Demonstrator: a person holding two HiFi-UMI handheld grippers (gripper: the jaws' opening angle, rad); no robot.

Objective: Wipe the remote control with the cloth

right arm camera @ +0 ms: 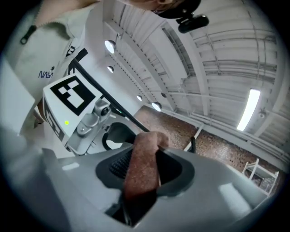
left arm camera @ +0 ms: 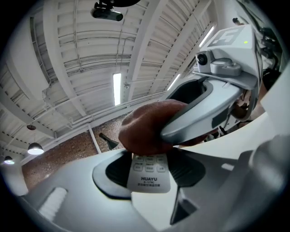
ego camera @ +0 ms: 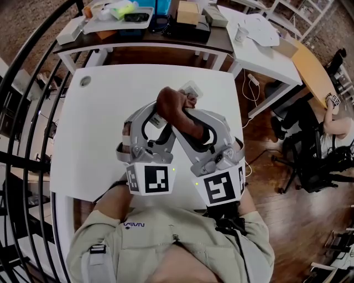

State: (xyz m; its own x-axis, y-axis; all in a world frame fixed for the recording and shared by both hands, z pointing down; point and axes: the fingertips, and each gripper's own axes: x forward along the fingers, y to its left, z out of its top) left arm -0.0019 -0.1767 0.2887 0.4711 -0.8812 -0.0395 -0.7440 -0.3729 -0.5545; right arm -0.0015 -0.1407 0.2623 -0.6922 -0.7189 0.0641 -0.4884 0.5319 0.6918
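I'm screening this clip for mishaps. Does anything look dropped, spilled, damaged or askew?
Nothing stands out. The left gripper grips the remote control by one end. The right gripper holds the brown cloth over it. Both are above the white table.

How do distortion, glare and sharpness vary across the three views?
Head view: fisheye bowing at edges, even light, sharp. Left gripper view: remote control print legible, ceiling light glaring, dark vignetted corners. Right gripper view: cloth slightly soft, near the lens.

White table [ego camera: 91, 130] — dark desk [ego camera: 166, 40] behind with cardboard box [ego camera: 187, 12], perhaps tray [ego camera: 119, 23]; black railing [ego camera: 22, 160] at left.
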